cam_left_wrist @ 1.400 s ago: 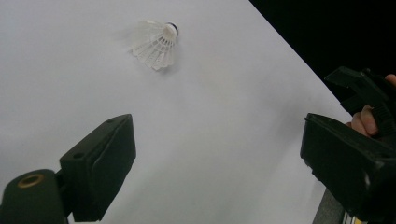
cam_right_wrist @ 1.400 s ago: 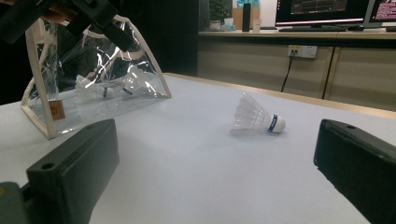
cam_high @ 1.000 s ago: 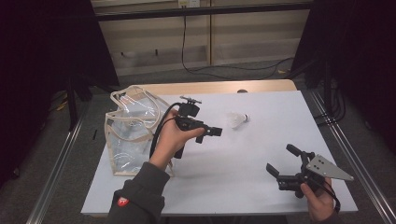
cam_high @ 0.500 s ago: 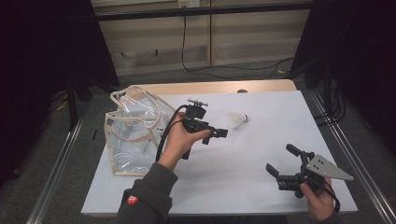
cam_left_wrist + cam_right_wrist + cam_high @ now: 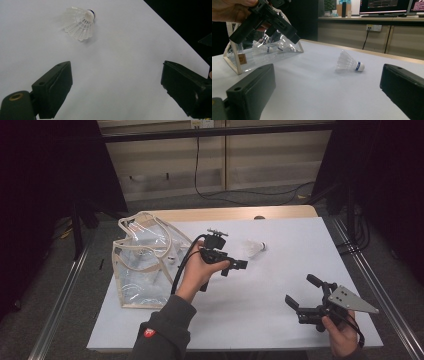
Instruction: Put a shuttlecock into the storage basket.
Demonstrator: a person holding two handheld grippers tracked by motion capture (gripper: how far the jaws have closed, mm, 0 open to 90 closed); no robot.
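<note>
The setting is a lab or office workspace. Indicators: computer monitors (image 5: pixel 384 6) on a long counter at upper right of the right gripper view, a wall socket (image 5: pixel 372 27) with cable, black curtains (image 5: pixel 47 165) at upper left.

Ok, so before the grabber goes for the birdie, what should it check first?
1. Left gripper jaws open wide: ok.
2. Shuttlecock lying free on the white table, nothing touching it: ok.
3. Jaws lined up around the shuttlecock: not ok, it lies ahead and off to one side in the left gripper view.
4. Right gripper out of the way: ok, it sits near the table's front corner.
5. Clear bag mouth open and ready: cannot tell.
</note>
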